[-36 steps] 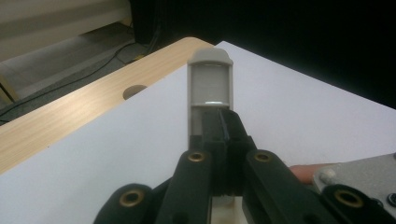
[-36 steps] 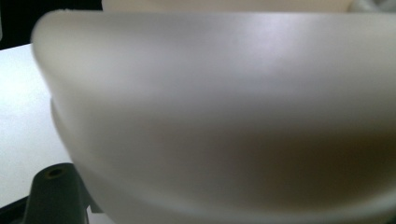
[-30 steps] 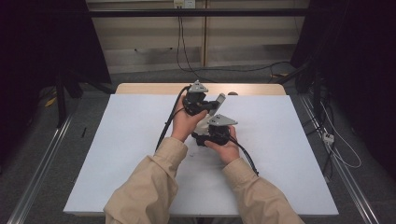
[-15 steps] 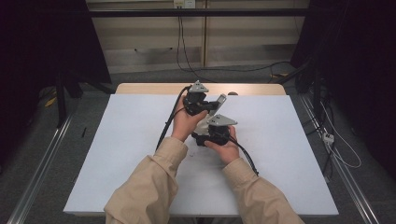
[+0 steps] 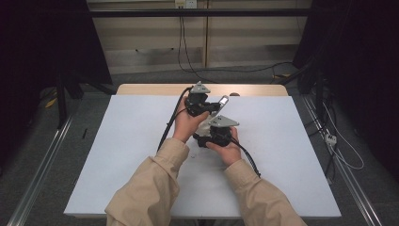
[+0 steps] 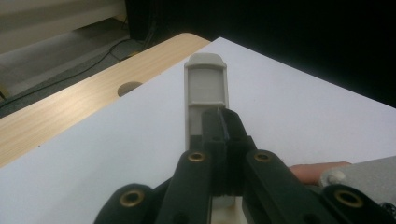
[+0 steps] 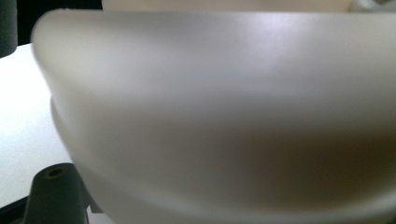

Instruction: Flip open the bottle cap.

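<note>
nothing moved vs 1 s ago: left claw (image 6: 219, 135) clamps grey plastic piece (image 6: 206, 88), right claw's (image 5: 212, 137) state unclear.

White tabletop (image 5: 122, 155), wooden table edge (image 5: 254, 89), floor cables (image 5: 244, 69), dark curtains (image 5: 362, 70)

We see both grippers above the table (image 5: 117, 155), near its far middle. The left gripper (image 5: 200, 102) sits just behind the right gripper (image 5: 217, 132).

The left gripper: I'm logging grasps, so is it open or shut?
Shut. In the left gripper view the left gripper has its jaws pressed together on the near end of a pale grey bar.
</note>
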Demonstrator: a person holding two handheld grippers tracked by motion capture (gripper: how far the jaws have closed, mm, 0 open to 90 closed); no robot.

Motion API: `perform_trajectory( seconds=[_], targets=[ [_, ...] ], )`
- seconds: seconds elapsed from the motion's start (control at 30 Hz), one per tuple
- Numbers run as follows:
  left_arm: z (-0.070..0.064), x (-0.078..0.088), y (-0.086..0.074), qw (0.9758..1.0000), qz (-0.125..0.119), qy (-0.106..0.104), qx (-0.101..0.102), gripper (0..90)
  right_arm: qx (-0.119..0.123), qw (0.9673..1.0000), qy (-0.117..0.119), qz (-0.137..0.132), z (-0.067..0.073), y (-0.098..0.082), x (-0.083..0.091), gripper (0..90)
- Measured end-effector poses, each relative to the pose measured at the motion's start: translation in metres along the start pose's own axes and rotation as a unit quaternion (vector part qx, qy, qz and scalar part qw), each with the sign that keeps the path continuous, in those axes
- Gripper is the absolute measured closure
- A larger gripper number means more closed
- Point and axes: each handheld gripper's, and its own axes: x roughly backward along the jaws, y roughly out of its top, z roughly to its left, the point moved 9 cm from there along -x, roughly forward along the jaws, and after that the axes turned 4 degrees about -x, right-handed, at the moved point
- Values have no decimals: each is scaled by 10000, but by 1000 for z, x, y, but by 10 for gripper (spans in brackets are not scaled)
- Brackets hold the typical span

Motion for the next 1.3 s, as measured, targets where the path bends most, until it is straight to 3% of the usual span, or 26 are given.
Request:
perform_trajectory(
  seconds=[1.3],
  targets=[
    [1,-6,-5,9999,90,-51,26,900,-6,10000,-2,6,0,0,0,191]
  ],
)
